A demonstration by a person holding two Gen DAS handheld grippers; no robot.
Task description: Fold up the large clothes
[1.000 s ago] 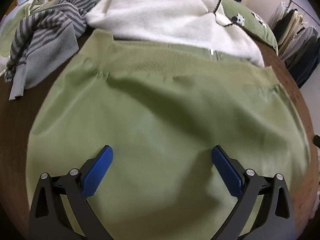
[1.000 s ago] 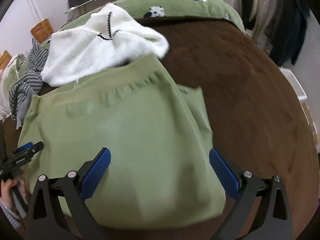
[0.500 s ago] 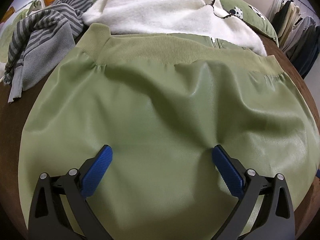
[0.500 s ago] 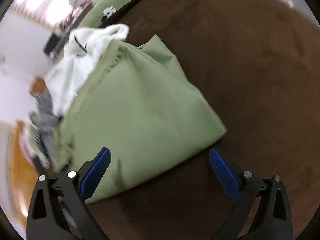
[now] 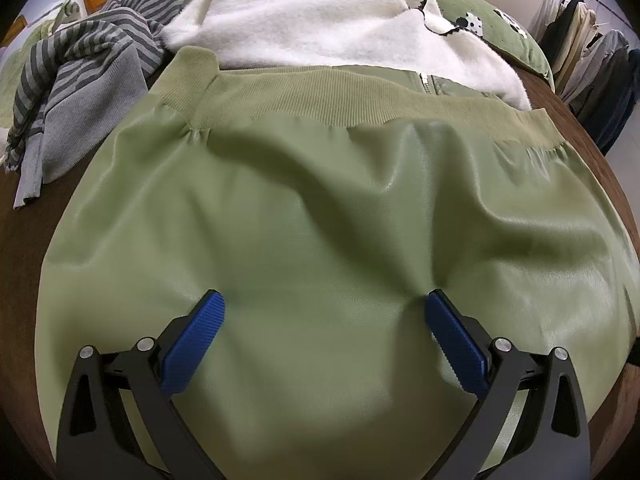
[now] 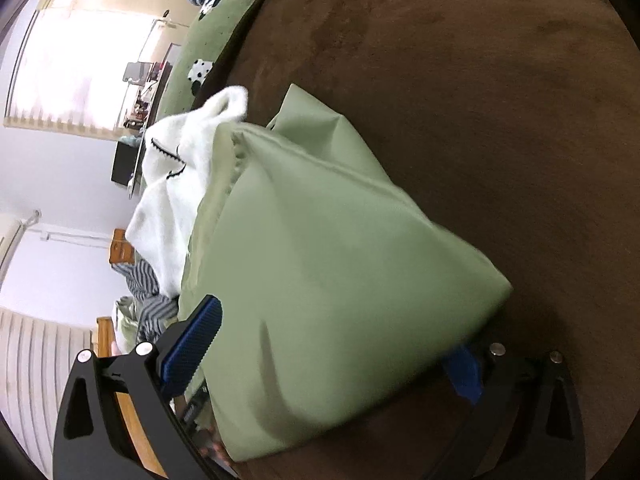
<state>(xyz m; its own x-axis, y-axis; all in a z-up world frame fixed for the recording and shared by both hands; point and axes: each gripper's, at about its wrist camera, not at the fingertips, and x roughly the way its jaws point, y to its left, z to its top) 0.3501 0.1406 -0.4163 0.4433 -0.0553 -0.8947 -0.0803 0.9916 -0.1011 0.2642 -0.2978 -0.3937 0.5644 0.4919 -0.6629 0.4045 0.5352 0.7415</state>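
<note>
White fleece (image 5: 320, 20) and striped sweater (image 5: 92, 80) crowd the far side; brown surface (image 6: 500, 120) rightward lies open.

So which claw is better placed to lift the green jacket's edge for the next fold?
Probably the right claw: its open fingers straddle the corner edge of the green jacket. The left claw is open too, but presses flat on the jacket's middle, with no edge between its fingers.

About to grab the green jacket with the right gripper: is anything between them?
Nothing visible. The jacket's corner already lies between the open right gripper's fingers, on the brown surface.
</note>
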